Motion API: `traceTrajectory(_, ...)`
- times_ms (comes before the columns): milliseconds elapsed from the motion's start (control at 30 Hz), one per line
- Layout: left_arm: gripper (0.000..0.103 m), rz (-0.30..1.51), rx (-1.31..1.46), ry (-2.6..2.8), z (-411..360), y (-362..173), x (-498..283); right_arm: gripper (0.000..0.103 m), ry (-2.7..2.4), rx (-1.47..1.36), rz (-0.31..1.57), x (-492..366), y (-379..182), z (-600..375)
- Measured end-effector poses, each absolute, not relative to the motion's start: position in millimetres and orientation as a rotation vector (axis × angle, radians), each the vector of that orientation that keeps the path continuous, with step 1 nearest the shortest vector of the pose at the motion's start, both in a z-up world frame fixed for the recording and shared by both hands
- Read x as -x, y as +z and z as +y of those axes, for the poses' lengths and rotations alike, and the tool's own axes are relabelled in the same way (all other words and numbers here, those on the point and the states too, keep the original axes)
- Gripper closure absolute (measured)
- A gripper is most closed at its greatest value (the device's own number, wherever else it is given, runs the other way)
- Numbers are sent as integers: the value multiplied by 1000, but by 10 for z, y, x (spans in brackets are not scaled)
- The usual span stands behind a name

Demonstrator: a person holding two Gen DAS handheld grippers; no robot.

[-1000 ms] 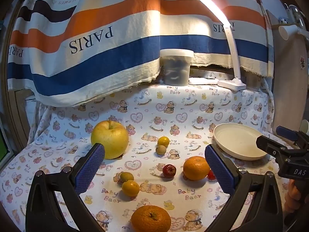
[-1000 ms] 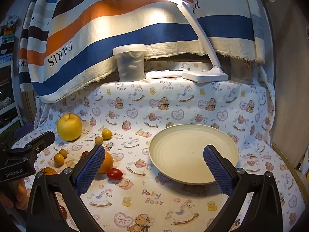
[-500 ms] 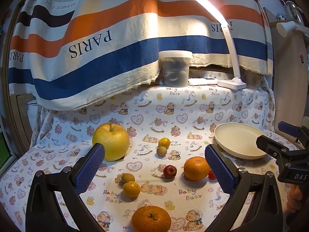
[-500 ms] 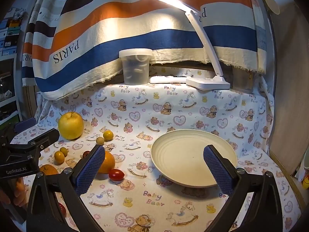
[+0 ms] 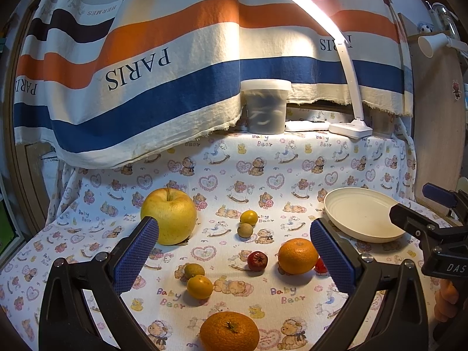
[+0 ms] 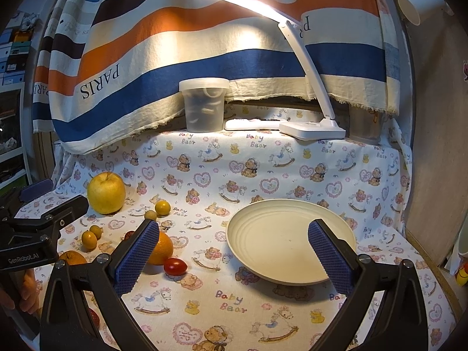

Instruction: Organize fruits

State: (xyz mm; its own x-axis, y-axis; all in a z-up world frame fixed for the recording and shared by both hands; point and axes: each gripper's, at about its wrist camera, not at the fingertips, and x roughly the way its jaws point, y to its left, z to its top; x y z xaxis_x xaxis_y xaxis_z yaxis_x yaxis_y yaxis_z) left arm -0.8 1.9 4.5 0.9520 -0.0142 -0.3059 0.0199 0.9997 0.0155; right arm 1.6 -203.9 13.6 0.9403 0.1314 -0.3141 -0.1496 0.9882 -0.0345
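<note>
Left gripper (image 5: pixel 234 248) jaws wide apart (nothing held); right gripper (image 6: pixel 232 247) likewise.

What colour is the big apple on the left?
Yellow-green; the apple shows best in the left wrist view.

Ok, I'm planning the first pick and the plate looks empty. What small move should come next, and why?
Probably ease the open left gripper down toward the orange nearest the plate. Both grippers are empty, all the fruit lies loose on the cloth, and that orange sits between the left fingers with the shortest trip to the plate.
</note>
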Motion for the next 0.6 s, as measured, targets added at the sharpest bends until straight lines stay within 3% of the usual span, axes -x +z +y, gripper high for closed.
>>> traceTrajectory(600,0,307,-14,-2,37,40,18,0,138,51,290,20,132,-2056)
